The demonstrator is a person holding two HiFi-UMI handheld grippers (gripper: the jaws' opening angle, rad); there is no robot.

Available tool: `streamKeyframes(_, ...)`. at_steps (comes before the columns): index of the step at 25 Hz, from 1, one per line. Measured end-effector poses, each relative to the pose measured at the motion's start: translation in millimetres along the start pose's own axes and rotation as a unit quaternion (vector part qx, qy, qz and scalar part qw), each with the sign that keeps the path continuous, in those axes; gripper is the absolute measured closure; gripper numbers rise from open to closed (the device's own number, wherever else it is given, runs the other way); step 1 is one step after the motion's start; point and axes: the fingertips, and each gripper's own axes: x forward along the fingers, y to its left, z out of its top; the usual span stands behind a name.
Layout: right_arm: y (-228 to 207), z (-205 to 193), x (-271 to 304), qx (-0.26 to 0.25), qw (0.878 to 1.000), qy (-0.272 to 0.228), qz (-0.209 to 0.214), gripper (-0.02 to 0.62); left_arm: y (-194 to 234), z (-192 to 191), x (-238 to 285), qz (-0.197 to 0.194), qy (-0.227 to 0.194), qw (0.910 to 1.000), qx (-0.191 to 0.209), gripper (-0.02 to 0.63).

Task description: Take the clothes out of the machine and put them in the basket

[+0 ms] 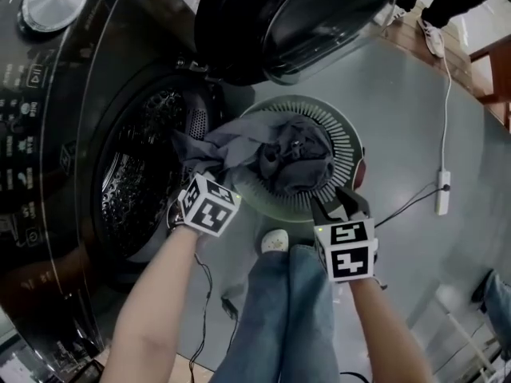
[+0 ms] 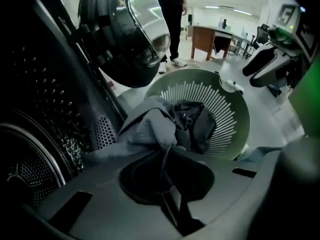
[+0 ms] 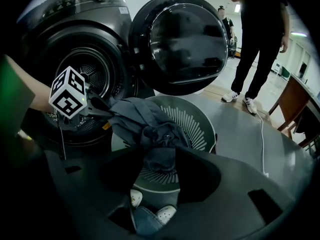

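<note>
Left of centre in the head view stands the washing machine (image 1: 48,134), dark & front-loading, w/ its drum (image 1: 132,186) open & its round door (image 1: 295,22) swung wide over the grey floor (image 1: 415,118). Just beside the drum mouth, under the door, sits the basket (image 1: 345,144), round, pale green, w/ slotted walls.

Two garments are bunched together over it. The grey garment (image 1: 227,144), the lighter one, stretches from the drum mouth across the basket's rim on the machine side. Most of it is over the basket, w/ one end reaching back toward the machine. The dark garment (image 1: 299,162) is heaped over the basket's middle, touching the grey one, w/ a fold drawn toward the person's side of the rim.

The left gripper (image 1: 190,180) points steeply down btwn drum mouth & basket, jaws pressed together on the trailing end of the grey garment. Its own view shows a thin fold of that cloth running straight into the closed jaws. The right gripper (image 1: 335,198) sits at the basket's near rim, jaws part-way closed & pinching a fold of the dark garment, which hangs btwn them in the right gripper view w/ the basket beneath.

The grippers are well apart, one each side of the person's jeans-clad legs (image 1: 291,309). A pale shoe (image 1: 274,240) shows beside the basket. Further off, a second person (image 3: 260,39) stands near the door, & a white cable (image 1: 445,110) runs over the floor.
</note>
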Motion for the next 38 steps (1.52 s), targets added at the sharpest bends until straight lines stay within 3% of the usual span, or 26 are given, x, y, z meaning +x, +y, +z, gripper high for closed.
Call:
streamKeyframes(5,-6,7,-31,0.002,1.0,-0.008,-0.005,0.394,-21,36,-32,-0.025,-0.046,0.9974,-0.049,0.584)
streamKeyframes(10,-18,13,-65,0.016,1.0,-0.017,-0.015,0.394,-54,71,-64,-0.048,-0.083,0.9933,-0.064,0.584)
streamKeyframes(19,-43,13,-104,0.031,0.998,-0.027,-0.038,0.396,-99,129,-100,-0.109,-0.149,0.972,-0.145,0.584)
streamKeyframes(21,-47,15,-111,0.036,0.998,-0.031,-0.042,0.396,-105,137,-107,-0.127,-0.167,0.9614,-0.178,0.584)
streamKeyframes(25,-50,16,-128,0.04,0.997,-0.033,-0.05,0.397,-107,150,-128,-0.173,-0.216,0.9207,-0.275,0.583)
streamKeyframes(26,-50,16,-132,0.039,0.997,-0.034,-0.051,0.396,-108,151,-132,-0.178,-0.218,0.9155,-0.287,0.583)
streamKeyframes(28,-48,20,-143,0.037,0.997,-0.037,-0.051,0.397,-110,148,-137,-0.176,-0.208,0.9174,-0.29,0.56)
streamKeyframes(30,-46,24,-151,0.036,0.997,-0.042,-0.052,0.397,-110,144,-140,-0.167,-0.192,0.9259,-0.28,0.368)
streamKeyframes(31,-44,26,-155,0.036,0.997,-0.043,-0.052,0.397,-110,142,-142,-0.161,-0.184,0.9304,-0.274,0.333)
streamKeyframes(33,-40,27,-164,0.038,0.997,-0.042,-0.054,0.397,-109,138,-149,-0.152,-0.174,0.936,-0.266,0.33)
streamKeyframes(38,-25,43,-187,0.038,0.997,-0.049,-0.055,0.397,-95,133,-178,-0.132,-0.177,0.9402,-0.259,0.33)
